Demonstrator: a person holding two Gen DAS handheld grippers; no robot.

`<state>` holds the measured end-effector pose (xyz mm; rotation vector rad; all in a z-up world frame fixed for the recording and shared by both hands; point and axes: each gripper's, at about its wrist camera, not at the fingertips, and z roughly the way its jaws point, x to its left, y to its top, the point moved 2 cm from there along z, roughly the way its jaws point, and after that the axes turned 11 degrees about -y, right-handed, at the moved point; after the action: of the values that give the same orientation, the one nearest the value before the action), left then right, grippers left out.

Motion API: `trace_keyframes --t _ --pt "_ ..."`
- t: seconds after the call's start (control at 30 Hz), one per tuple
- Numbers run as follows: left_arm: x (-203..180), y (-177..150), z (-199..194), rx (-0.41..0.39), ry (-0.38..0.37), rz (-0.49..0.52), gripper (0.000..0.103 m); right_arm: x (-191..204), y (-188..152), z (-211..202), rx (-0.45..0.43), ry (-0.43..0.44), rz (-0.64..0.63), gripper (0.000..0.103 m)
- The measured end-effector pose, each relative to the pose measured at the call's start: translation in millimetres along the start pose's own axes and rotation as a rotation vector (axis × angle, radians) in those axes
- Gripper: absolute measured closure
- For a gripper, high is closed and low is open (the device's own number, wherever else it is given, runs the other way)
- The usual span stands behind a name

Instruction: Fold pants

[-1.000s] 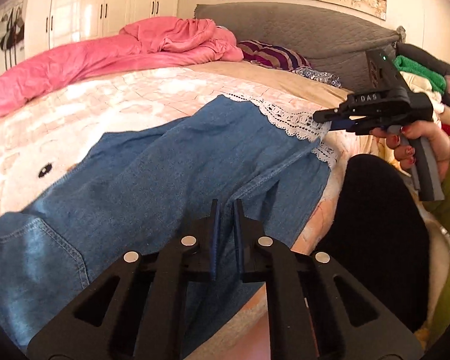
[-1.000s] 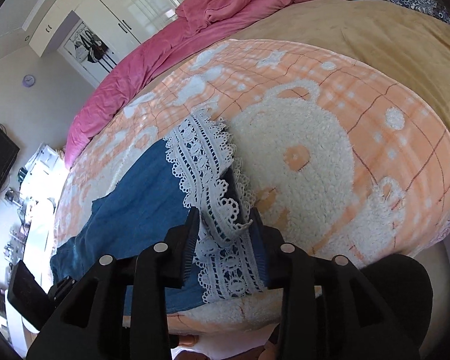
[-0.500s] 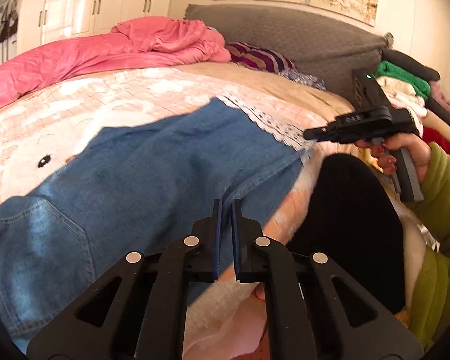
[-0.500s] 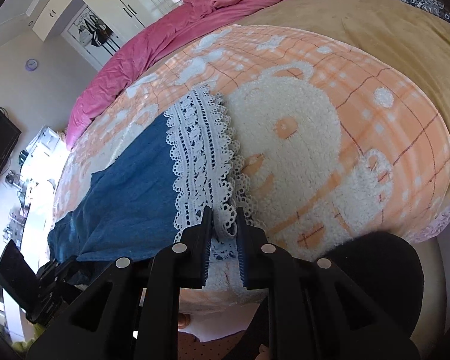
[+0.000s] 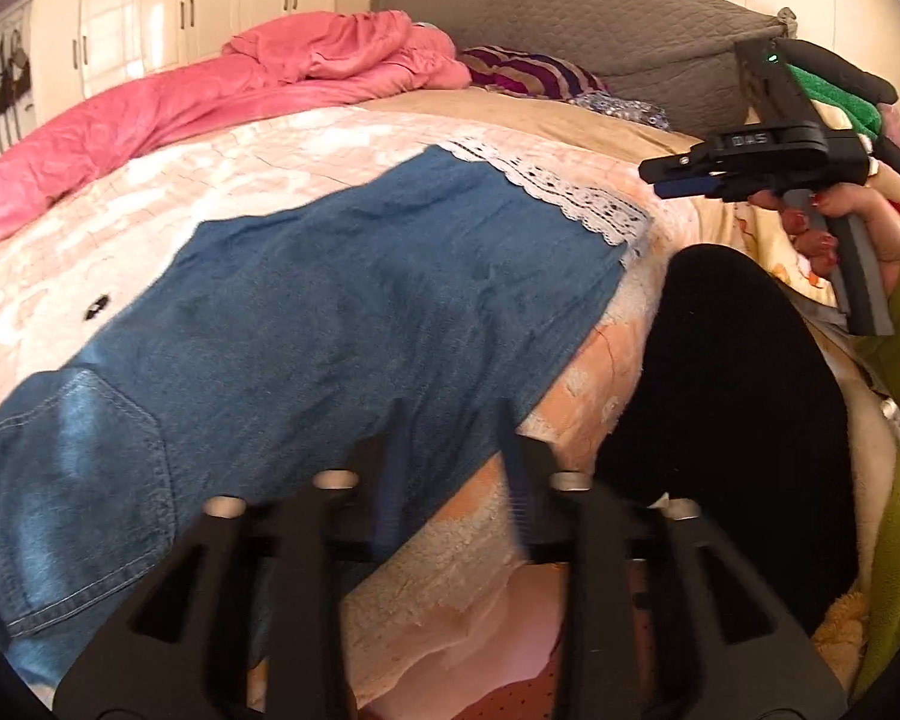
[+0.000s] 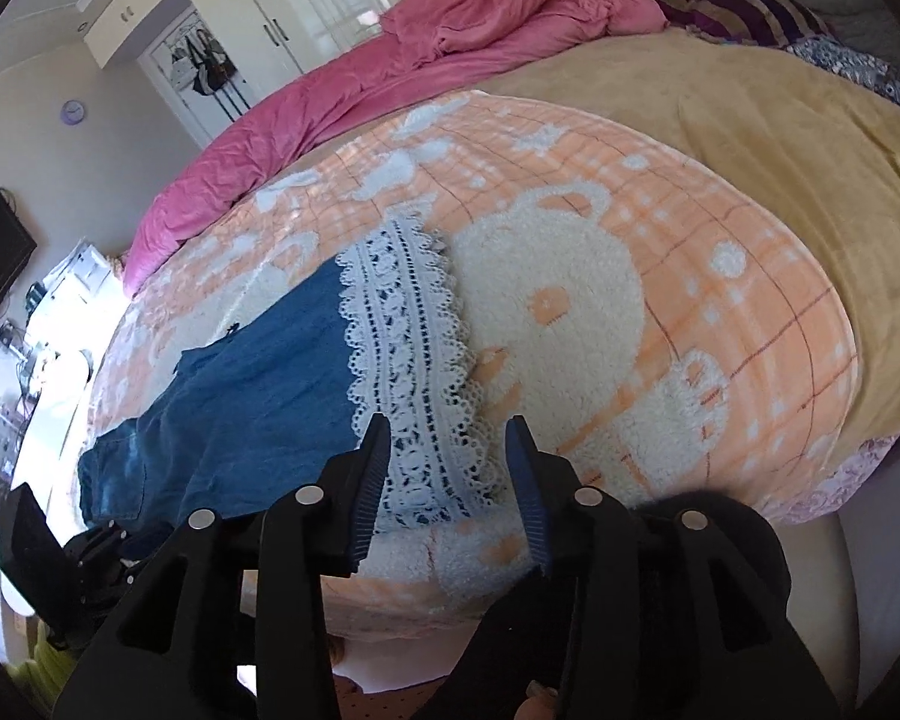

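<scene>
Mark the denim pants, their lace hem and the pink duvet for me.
denim pants (image 5: 330,300), left wrist view, middle of the blue leg.
lace hem (image 6: 408,360), right wrist view, centre of the white band.
pink duvet (image 5: 168,102), left wrist view, crumpled top.

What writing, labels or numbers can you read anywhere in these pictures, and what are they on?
"DAS": small pale letters on the black body of the right gripper, seen from the left wrist camera; partly blurred, so the reading is uncertain.
Wall clock: too small to read any numerals.
Jeans, blanket: no text visible.
</scene>
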<state>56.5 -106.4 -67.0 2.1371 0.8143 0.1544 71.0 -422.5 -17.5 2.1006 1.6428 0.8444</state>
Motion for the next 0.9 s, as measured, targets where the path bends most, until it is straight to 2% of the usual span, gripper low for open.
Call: trace_keyframes --t 0.17,0.3,0.4,0.53,0.57,0.73,0.83,0.9 --pt "-9.2 4.7 1.4 -0.018 0.024 0.047 0.071 34.3 -4.6 6.6 0.011 0.063 -0.080 0.061" --pt "-15.4 6.1 12.2 0.002 0.071 0.081 0.072 69.1 -9.1 13.3 0.026 0.099 -0.164 0.056" --pt "-25.2 10.2 18.7 -0.015 0.123 0.139 0.075 84.4 -11.2 19.4 0.039 0.109 -0.190 0.055" --pt "-30.2 12.6 43.5 0.038 0.168 0.199 0.099 89.6 -14.1 28.6 0.061 0.119 -0.186 0.055" --pt "-29.9 11.9 45.2 0.047 0.169 0.199 0.101 87.9 -14.3 30.5 0.063 0.107 -0.186 0.055" --pt "-36.4 5.1 21.5 0.015 0.103 0.227 0.102 67.7 -15.9 36.4 0.093 0.070 -0.140 0.055" --pt "-29.8 -1.1 32.7 0.062 0.118 0.204 0.102 57.7 -25.2 50.4 0.155 0.057 -0.127 0.054" --pt "-24.9 -5.5 38.9 0.087 0.125 0.183 0.100 57.0 -28.3 50.3 0.143 0.063 -0.130 0.054"
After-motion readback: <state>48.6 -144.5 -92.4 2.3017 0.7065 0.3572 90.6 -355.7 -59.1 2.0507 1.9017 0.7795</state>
